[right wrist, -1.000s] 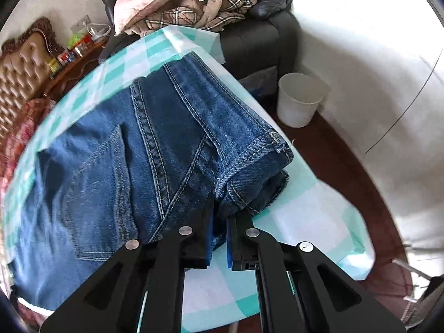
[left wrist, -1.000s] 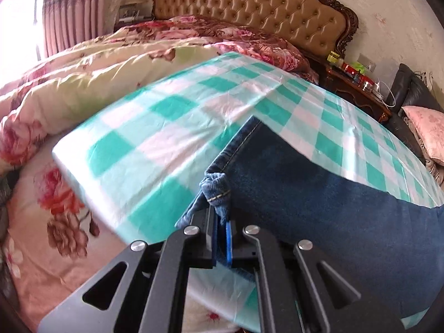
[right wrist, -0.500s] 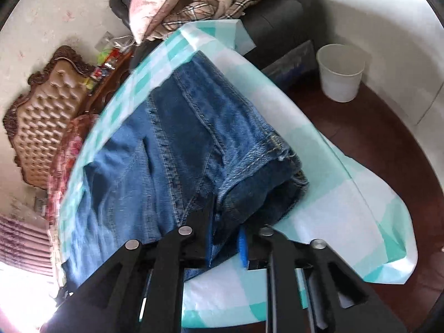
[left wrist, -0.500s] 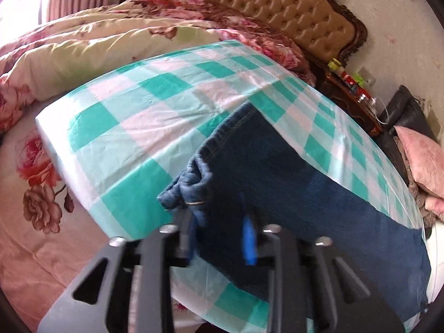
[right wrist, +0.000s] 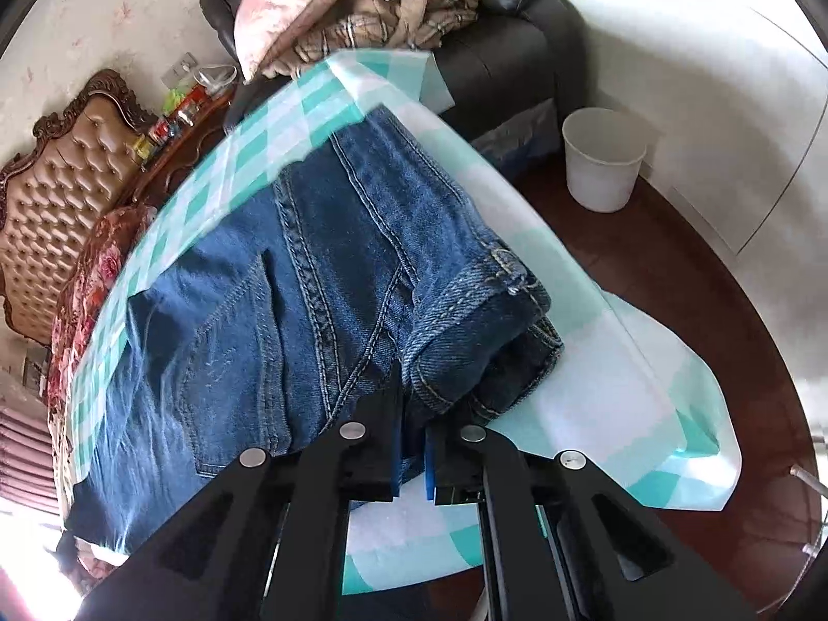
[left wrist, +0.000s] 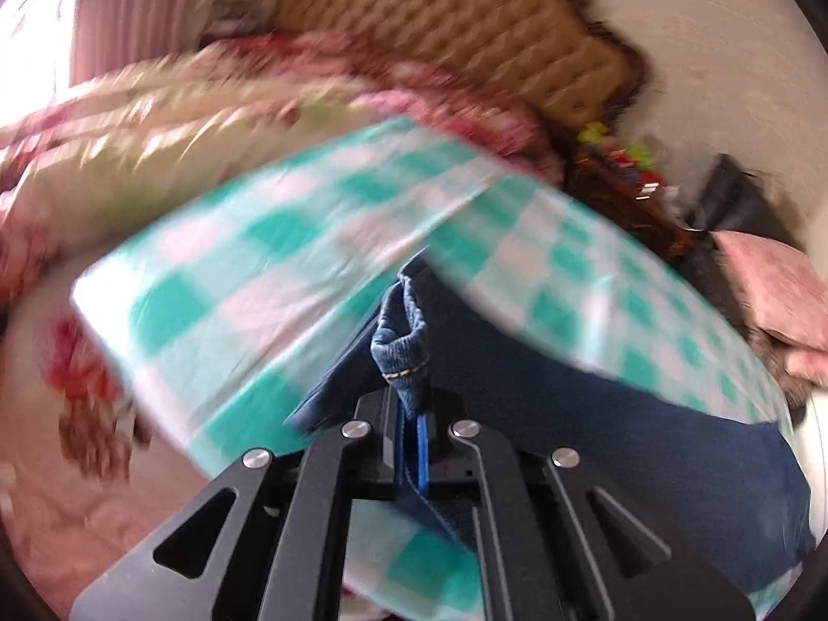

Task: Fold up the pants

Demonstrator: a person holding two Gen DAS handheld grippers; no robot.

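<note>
Blue denim pants [right wrist: 290,300] lie folded lengthwise on a table with a teal and white checked cloth [right wrist: 621,362]. In the right wrist view the waistband end [right wrist: 481,310] is nearest me, and my right gripper [right wrist: 411,458] is shut on its edge. In the blurred left wrist view my left gripper [left wrist: 411,445] is shut on the bunched hem of a pant leg [left wrist: 401,352]. The leg [left wrist: 569,414] stretches away to the right over the checked cloth [left wrist: 233,284].
A bed with floral quilts [left wrist: 129,145] and a tufted headboard [left wrist: 440,41] stands behind the table. A dark sofa piled with pillows [right wrist: 362,10] and a white bin [right wrist: 603,158] on the wooden floor are beyond the waistband end. A cluttered side table [right wrist: 171,124] stands by the wall.
The left gripper opened briefly, then closed again on the hem and is moving fast, blurring its view. The right gripper eased and re-tightened on the waistband, shifting little.
</note>
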